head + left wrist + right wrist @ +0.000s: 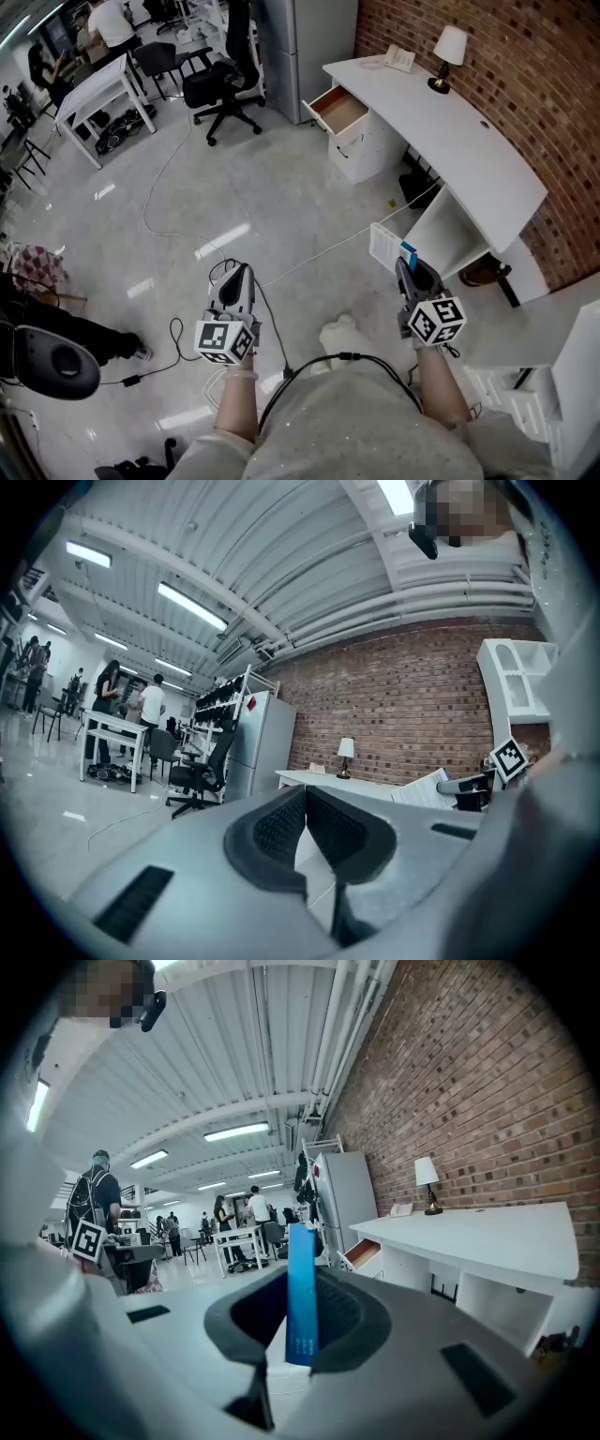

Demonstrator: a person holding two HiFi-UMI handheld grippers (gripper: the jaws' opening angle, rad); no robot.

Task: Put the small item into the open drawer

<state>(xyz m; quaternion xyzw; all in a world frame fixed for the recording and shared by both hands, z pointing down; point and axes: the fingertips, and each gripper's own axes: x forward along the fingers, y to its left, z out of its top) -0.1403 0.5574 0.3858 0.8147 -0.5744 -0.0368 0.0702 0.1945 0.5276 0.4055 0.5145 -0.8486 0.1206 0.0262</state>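
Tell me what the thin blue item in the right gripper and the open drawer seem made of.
The thin blue item looks like smooth card or plastic, faintly glossy; which is unclear. The open drawer has a white painted-looking front and matte brown, wood-like inside.

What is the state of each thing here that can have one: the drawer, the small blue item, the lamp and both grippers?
drawer: pulled open.
blue item: held upright between the right gripper's jaws.
right gripper: shut on the blue item.
left gripper: shut, nothing between its jaws.
lamp: upright on the desk; lit or not, I cannot tell.
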